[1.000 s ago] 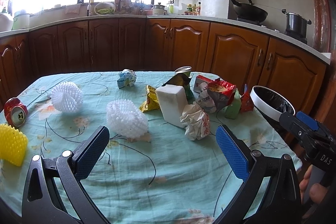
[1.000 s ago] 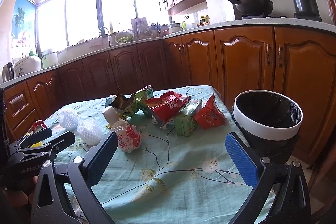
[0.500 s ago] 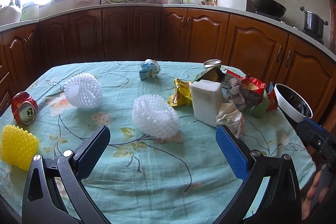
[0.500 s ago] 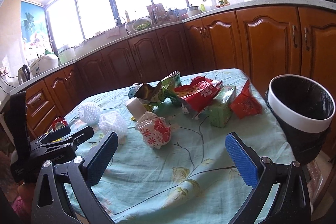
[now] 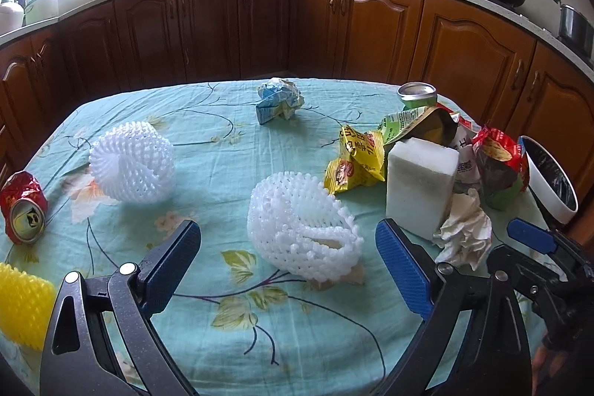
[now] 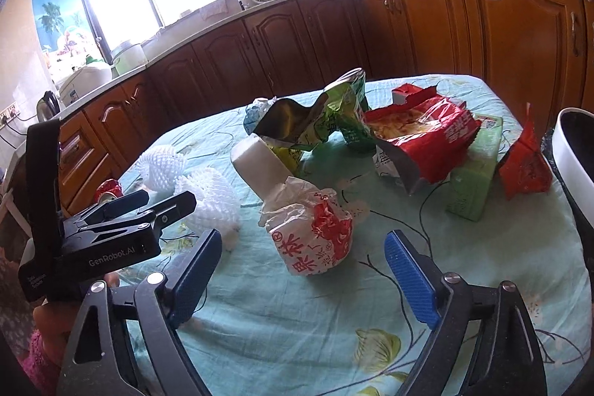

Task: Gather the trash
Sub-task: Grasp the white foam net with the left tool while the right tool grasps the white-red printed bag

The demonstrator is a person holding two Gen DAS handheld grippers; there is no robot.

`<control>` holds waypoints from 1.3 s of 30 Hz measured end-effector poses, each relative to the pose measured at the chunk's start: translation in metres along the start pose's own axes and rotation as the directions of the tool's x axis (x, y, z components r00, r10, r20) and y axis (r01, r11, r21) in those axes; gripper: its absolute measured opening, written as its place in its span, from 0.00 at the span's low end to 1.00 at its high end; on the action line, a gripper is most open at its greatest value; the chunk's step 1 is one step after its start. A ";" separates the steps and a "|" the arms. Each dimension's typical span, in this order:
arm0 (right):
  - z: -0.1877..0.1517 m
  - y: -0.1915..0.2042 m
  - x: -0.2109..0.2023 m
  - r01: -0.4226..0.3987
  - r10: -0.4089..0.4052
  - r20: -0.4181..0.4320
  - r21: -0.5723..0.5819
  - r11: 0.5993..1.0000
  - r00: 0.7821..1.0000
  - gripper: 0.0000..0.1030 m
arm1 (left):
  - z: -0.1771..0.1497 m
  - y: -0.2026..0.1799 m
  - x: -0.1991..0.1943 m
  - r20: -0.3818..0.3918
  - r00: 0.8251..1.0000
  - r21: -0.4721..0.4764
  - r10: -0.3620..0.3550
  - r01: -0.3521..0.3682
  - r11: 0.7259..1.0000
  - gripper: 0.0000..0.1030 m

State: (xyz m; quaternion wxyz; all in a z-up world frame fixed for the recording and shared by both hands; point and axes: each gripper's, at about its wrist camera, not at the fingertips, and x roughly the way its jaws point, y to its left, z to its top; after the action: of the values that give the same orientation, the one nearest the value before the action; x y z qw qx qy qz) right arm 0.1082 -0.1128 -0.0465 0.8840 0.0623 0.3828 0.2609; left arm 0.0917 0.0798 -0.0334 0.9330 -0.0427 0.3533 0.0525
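Scanning left to right across the table [image 5: 222, 329], from the left wrist view: yellow foam net [image 5: 20, 303] at the near left edge, crushed red can [image 5: 23, 206] just beyond it on its side, open end toward the camera. First white foam net [image 5: 133, 161] well apart from both grippers.

Left gripper [image 5: 287, 264]: fingers spread wide, nothing between them. Second white foam net [image 5: 302, 229] lies dead ahead, just beyond the fingertips and centred in the gap. Its long axis runs roughly near-right to far-left, so the jaws would close across its shorter width. No contact visible yet.

Farther right: white foam block [image 5: 419, 184] upright, crumpled paper wad [image 5: 466, 232] touching its base.

Right gripper [image 6: 302, 270]: also spread wide, empty. The paper wad [image 6: 312, 232], red-printed, sits straight ahead between the open fingers' lines, just past the tips. Snack wrappers [image 6: 419, 136] heaped behind it; green carton [image 6: 473, 177] beside them.

Bin [image 6: 573, 169], white rim, black liner, stands off the table's right edge, nearer the right gripper.

Judgement: each gripper is lined up on its own piece; the right has the shorter carry to the bin. Foam net looks soft and should crush under the jaws.
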 end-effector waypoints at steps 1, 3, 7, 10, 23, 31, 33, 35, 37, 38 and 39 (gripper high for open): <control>0.000 0.000 0.006 0.000 0.000 -0.019 0.000 1.000 1.000 0.82 | 0.000 0.000 0.005 -0.013 1.000 0.000 -0.005 0.005 1.000 0.87; -0.001 -0.002 0.017 -0.001 0.001 -0.052 0.002 1.000 0.999 0.76 | 0.000 0.000 0.013 -0.040 0.999 -0.002 -0.018 0.018 1.000 0.77; -0.004 -0.006 0.026 -0.015 0.016 -0.100 0.014 1.000 0.995 0.40 | -0.004 0.000 0.020 -0.076 0.995 -0.008 -0.062 0.062 0.998 0.49; -0.006 -0.011 0.018 -0.036 0.039 -0.087 0.031 0.999 0.995 0.38 | -0.006 -0.006 0.015 -0.076 0.994 0.007 -0.083 0.083 0.996 0.24; -0.021 -0.059 -0.062 -0.048 0.045 0.028 0.113 0.992 0.999 0.36 | -0.004 -0.050 -0.060 0.042 0.973 0.084 -0.226 0.222 0.971 0.17; -0.025 -0.108 -0.105 0.040 -0.056 0.080 0.195 0.980 0.995 0.36 | 0.009 -0.110 -0.074 0.051 0.932 0.166 -0.358 0.345 0.924 0.17; -0.026 -0.123 -0.115 0.065 -0.086 0.091 0.217 0.974 0.992 0.37 | 0.010 -0.126 -0.069 0.035 0.921 0.179 -0.387 0.376 0.909 0.17; -0.027 -0.136 -0.124 0.089 -0.115 0.100 0.235 0.968 0.988 0.37 | 0.010 -0.143 -0.065 0.025 0.914 0.197 -0.406 0.394 0.898 0.17; -0.027 -0.149 -0.134 0.114 -0.145 0.110 0.248 0.962 0.983 0.37 | 0.011 -0.159 -0.060 0.007 0.903 0.206 -0.429 0.418 0.885 0.17; -0.026 -0.152 -0.136 0.127 -0.160 0.114 0.254 0.959 0.981 0.37 | 0.011 -0.166 -0.058 0.000 0.898 0.209 -0.440 0.431 0.878 0.17; -0.026 -0.159 -0.140 0.137 -0.172 0.118 0.262 0.955 0.978 0.37 | 0.012 -0.173 -0.055 -0.010 0.892 0.212 -0.452 0.443 0.871 0.17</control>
State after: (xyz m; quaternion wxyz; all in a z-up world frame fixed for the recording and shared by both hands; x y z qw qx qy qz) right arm 0.0759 -0.3225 -0.0235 0.9111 0.1624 0.3540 0.1350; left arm 0.0808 -0.0943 0.0195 0.9259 -0.0241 0.3188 -0.2013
